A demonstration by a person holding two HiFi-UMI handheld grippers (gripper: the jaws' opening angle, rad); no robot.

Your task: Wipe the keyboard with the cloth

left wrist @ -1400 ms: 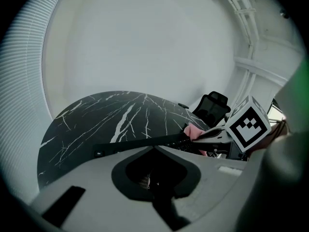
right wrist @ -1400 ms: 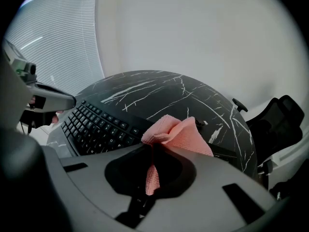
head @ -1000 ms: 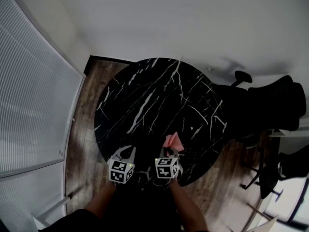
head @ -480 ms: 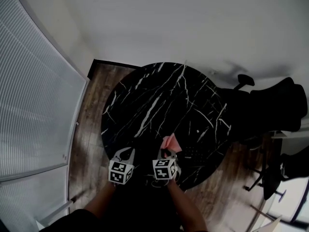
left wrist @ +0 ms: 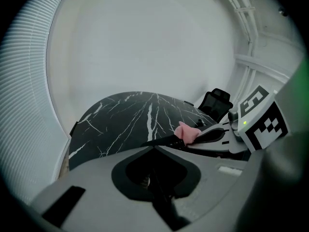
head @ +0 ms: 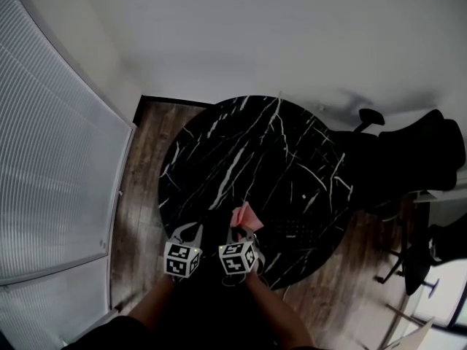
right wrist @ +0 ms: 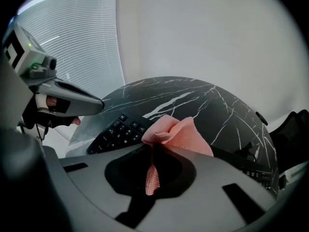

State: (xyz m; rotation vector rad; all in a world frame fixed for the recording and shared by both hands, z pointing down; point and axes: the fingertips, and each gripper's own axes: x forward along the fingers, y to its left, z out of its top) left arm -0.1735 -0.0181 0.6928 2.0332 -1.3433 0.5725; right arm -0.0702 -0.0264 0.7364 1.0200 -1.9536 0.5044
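The right gripper [head: 243, 230], low in the head view, pinches a fold of the pink cloth [head: 245, 214] so the bunch juts ahead above the keyboard [right wrist: 113, 132], ready, I'd guess, to sweep the keys, while the left gripper [head: 191, 230] hovers alongside, jaws pressed together, empty.

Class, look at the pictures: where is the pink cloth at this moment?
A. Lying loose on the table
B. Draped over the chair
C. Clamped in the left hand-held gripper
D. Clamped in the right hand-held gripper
D: the right gripper view shows the cloth pinched between the jaws of the right hand-held gripper, above the keyboard.
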